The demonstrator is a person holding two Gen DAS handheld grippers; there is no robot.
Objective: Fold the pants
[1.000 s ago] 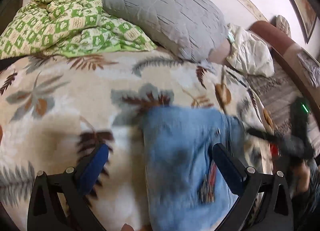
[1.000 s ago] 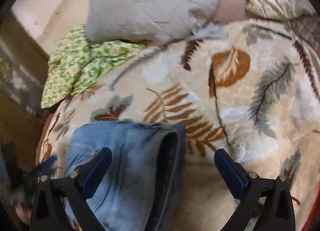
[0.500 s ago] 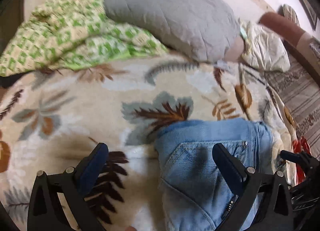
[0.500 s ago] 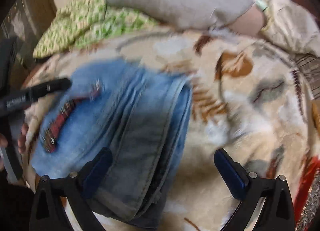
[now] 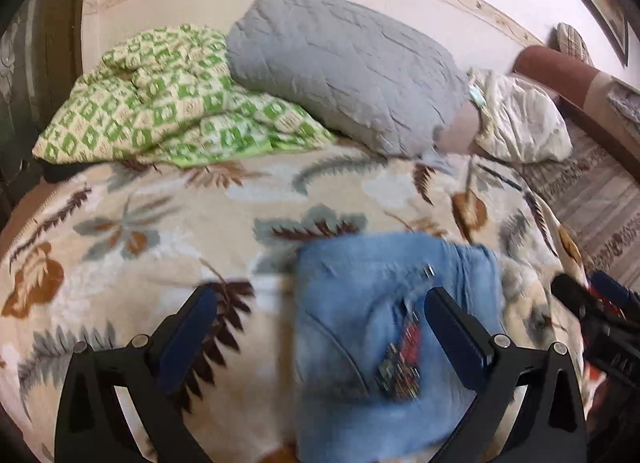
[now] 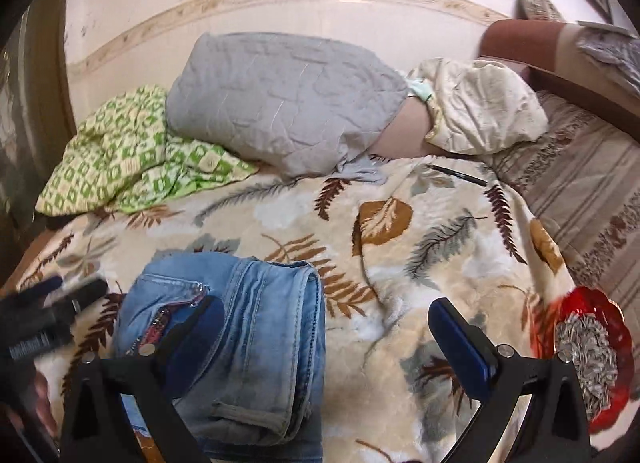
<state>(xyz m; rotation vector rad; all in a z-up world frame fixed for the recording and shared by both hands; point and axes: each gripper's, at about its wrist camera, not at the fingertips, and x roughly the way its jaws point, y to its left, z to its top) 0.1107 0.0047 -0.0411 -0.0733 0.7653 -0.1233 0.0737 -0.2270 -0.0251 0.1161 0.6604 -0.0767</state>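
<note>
The jeans (image 6: pixel 240 327) are seen lying as a compact, layered bundle on the leaf-patterned blanket (image 6: pixel 400 247) of the bed, near its front edge, with the stacked folded edges turned toward the right and the zipped pocket side toward the left. In the right wrist view the bundle sits under and beyond the left finger of the right gripper (image 6: pixel 324 335), so the denim lies to the left of that gripper's centre line, and bare blanket is framed between its fingers. In the left wrist view the same jeans (image 5: pixel 384 327) lie under the right finger of the left gripper (image 5: pixel 320 319), so the bundle lies to its right. The bundle is thus placed between the two grippers, about equally near to each, with its long axis running roughly away from the cameras toward the grey pillow (image 6: pixel 280 103). Both grippers are spread wide and nothing is held in either. It is judged that the fold is nearly or fully done, and that any further tidying would call for an inward move by either gripper.
</note>
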